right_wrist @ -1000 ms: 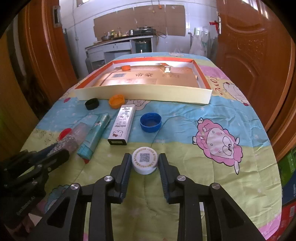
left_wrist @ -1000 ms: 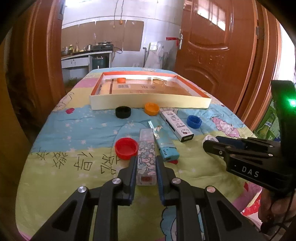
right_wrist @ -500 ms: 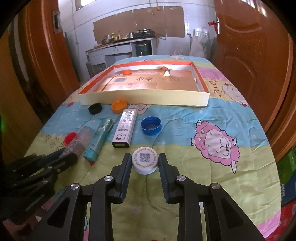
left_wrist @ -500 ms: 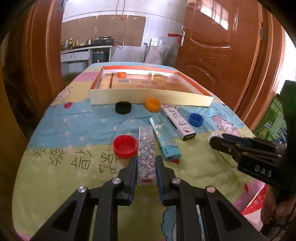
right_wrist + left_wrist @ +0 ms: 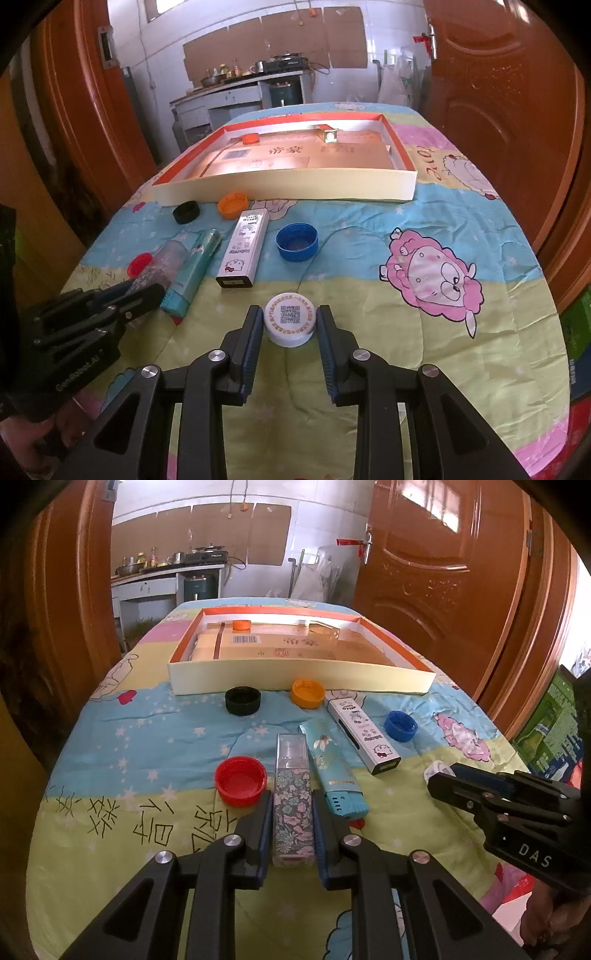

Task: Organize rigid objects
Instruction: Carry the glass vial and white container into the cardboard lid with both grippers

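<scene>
My left gripper (image 5: 292, 805) is shut on a long floral-patterned box (image 5: 292, 827) that points away from me over the quilt, its clear end forward. A red cap (image 5: 241, 781) lies just left of it and a teal lighter (image 5: 332, 771) just right. My right gripper (image 5: 289, 317) is shut on a white cap with a QR code (image 5: 290, 325), low over the yellow-green part of the quilt. Each gripper also shows at the edge of the other's view: right gripper (image 5: 443, 790), left gripper (image 5: 147, 291). The orange-rimmed tray (image 5: 295, 675) stands at the far end.
Before the tray lie a black cap (image 5: 242, 700), an orange cap (image 5: 307, 693), a white cartoon-printed box (image 5: 364, 731) and a blue cap (image 5: 400, 725). Inside the tray are an orange cap (image 5: 242, 625) and a clear box (image 5: 325, 631). Wooden doors flank the table.
Both grippers keep the same hold. The scene has shifted only slightly in both views; the objects on the quilt have not moved.
</scene>
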Motion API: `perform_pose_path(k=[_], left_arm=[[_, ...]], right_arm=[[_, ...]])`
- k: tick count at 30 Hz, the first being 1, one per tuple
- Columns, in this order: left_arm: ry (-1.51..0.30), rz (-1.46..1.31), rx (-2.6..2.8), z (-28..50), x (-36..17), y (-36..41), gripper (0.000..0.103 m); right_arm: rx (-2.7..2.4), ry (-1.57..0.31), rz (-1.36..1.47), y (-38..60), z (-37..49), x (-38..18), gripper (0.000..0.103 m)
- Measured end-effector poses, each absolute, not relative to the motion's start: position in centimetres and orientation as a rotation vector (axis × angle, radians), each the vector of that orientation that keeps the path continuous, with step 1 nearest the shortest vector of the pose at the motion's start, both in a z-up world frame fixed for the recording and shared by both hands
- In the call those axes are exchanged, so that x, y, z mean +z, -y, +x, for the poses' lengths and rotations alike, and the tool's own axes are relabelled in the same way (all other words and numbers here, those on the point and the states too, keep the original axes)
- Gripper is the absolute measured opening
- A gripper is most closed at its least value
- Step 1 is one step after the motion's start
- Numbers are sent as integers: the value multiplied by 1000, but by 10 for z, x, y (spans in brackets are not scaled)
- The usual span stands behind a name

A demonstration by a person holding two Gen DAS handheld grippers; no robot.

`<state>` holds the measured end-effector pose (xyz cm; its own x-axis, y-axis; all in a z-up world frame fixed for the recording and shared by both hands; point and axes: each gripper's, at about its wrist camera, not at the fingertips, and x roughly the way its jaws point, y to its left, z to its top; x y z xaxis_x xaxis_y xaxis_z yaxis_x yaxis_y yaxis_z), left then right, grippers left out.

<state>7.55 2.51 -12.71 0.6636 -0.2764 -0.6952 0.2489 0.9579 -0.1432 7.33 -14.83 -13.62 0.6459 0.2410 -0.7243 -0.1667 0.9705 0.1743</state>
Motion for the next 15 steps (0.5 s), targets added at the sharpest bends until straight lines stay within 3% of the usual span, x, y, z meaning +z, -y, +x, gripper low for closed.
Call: perform_pose_path(k=[15], left_arm=[[-690, -55, -306, 67, -81, -36, 20]], right_arm=[[244, -794, 125, 151, 76, -115, 30]])
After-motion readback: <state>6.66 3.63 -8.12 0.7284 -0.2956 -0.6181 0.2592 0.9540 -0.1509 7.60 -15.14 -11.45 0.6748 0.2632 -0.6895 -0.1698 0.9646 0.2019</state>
